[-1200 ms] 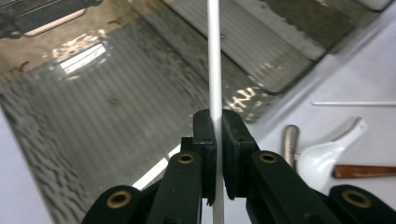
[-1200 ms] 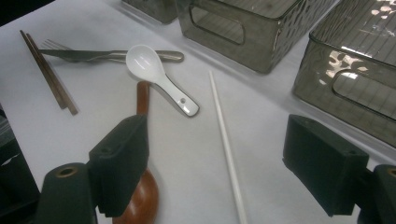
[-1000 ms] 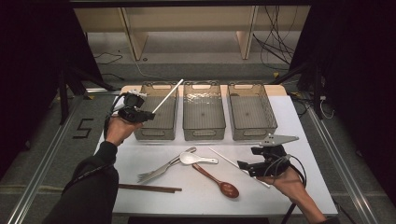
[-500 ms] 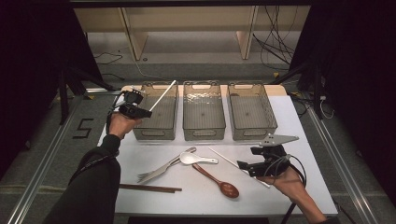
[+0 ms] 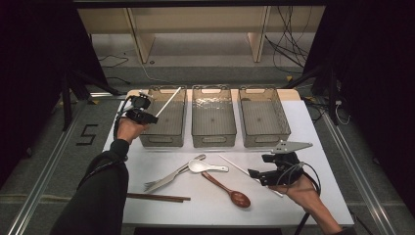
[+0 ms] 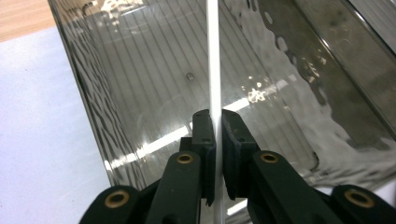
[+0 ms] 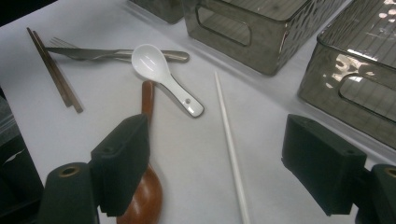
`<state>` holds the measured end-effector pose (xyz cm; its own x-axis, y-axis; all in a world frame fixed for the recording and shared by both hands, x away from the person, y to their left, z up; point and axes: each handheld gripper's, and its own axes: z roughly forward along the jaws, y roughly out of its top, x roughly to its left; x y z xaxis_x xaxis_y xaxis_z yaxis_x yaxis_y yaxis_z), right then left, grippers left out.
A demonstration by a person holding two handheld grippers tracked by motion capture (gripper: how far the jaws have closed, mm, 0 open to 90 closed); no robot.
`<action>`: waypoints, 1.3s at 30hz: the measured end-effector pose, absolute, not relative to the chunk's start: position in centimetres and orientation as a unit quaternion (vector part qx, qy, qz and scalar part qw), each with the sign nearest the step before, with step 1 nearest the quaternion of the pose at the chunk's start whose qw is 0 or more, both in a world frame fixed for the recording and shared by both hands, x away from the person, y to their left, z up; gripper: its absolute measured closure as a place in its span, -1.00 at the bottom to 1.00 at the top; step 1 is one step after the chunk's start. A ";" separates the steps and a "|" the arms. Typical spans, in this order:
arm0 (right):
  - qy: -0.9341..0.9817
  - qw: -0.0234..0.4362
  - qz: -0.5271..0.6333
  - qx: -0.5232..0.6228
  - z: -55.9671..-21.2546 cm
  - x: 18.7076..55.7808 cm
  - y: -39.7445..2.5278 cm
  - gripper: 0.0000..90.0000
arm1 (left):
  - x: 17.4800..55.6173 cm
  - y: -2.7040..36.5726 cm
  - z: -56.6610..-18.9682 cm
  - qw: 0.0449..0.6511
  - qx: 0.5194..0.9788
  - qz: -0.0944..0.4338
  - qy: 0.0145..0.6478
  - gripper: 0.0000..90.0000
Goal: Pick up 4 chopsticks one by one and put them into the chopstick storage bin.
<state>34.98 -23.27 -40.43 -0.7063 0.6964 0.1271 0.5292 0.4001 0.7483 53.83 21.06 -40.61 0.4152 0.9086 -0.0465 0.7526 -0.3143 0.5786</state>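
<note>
Bins in a row at 12 o'clock: left bin, middle bin, right bin, nothing seen inside. Left gripper up by the left bin, squeezed tight on a white chopstick pointing to 1 o'clock over it. Right gripper at 4 o'clock, low, wide apart, holding nothing, above another white chopstick.

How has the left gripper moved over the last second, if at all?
Yes. The left gripper, shut on the white chopstick, has drifted slightly toward the table's left edge, away from the leftmost bin.
</note>
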 end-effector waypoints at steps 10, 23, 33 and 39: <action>0.832 0.101 0.403 0.368 -40.5 35.0 -23.2 -0.46 | 52.9 20.6 -39.5 0.294 0.785 0.157 0.522 0.01; 0.837 0.103 0.389 0.371 -40.5 35.3 -23.1 -0.46 | 47.5 19.3 -37.4 0.368 0.798 0.120 0.462 -0.39; 0.870 0.103 0.316 0.364 -41.0 36.0 -22.5 -0.42 | 42.9 18.5 -37.1 0.405 0.812 0.096 0.409 -0.57; 0.897 0.093 0.253 0.350 -41.6 36.6 -22.2 -0.32 | 40.8 17.8 -37.7 0.409 0.821 0.088 0.389 -0.61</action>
<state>36.64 -22.15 -41.64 -0.7380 0.6747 0.0090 0.5803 0.6279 0.5186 40.81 17.76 -37.74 0.6824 0.7102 -0.1733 0.5655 -0.3627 0.7407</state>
